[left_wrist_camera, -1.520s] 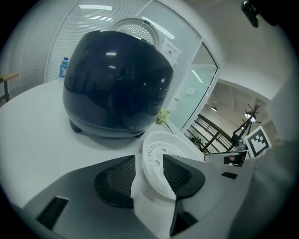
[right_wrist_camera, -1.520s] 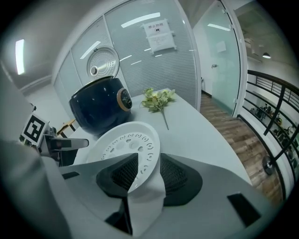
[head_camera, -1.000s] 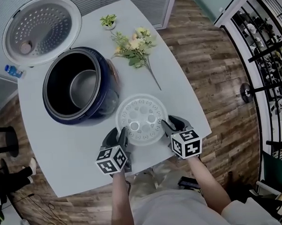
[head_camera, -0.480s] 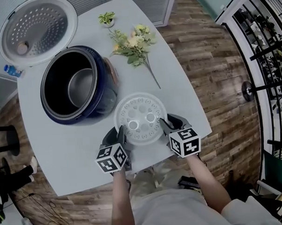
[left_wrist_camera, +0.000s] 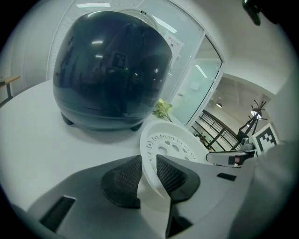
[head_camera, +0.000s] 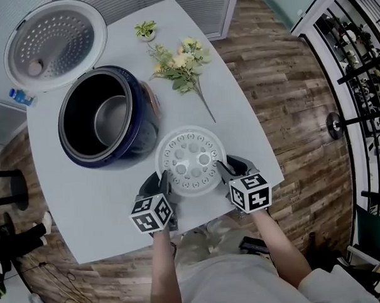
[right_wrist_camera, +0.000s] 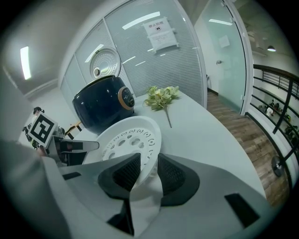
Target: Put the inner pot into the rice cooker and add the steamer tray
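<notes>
Pinched at opposite rim edges by left gripper (head_camera: 162, 180) and right gripper (head_camera: 223, 169), jaws just closing: white perforated steamer tray (head_camera: 190, 160). Beyond left gripper: open navy rice cooker (head_camera: 141, 138), steel inner pot (head_camera: 111, 120) inside.

a white round-cornered table (head_camera: 239, 120) is standing on a wood-plank floor (head_camera: 287, 80). a black metal railing (head_camera: 356, 65) is running along one side of the room. behind the table, glass partition walls with shut blinds (right_wrist_camera: 140, 65) are carrying a paper notice (right_wrist_camera: 162, 30), and strip lights (right_wrist_camera: 140, 20) are reflecting in the glass.
</notes>
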Available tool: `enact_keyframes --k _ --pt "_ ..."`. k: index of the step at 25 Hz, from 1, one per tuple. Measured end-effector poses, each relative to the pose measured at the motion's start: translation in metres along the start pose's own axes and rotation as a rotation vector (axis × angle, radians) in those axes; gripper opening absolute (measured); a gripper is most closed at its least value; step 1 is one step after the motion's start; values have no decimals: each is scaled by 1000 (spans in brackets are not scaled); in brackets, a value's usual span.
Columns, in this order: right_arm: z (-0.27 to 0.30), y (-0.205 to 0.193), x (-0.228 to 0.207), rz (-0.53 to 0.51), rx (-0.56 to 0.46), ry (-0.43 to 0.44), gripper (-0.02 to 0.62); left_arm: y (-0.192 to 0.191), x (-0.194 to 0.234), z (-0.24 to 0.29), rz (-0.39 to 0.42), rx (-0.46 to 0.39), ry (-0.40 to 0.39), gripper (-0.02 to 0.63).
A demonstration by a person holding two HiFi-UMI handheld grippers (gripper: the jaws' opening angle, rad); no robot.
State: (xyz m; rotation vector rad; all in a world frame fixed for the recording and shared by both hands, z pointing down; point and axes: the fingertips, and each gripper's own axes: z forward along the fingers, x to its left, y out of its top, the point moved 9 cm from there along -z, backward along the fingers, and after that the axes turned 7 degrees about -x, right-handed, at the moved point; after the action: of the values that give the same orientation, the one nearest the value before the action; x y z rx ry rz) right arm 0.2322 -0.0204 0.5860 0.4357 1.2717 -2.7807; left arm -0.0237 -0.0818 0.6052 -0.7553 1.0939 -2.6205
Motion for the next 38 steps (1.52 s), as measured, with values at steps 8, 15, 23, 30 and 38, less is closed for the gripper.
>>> enact_keyframes --k 8,15,23,30,38 --pt "-15 11 -4 3 -29 5 127 13 -14 -6 16 -22 -8 95" --pt "-31 25 -9 21 -59 13 124 25 -29 -10 29 -38 -21 94" --pt "-49 50 -14 62 -126 30 118 52 -46 -16 61 -83 -27 94" --pt "-70 73 -17 76 -197 34 109 74 -64 -27 79 -133 -45 93" --pt "-82 94 -17 85 -261 42 103 102 -79 -38 99 -199 -52 86"
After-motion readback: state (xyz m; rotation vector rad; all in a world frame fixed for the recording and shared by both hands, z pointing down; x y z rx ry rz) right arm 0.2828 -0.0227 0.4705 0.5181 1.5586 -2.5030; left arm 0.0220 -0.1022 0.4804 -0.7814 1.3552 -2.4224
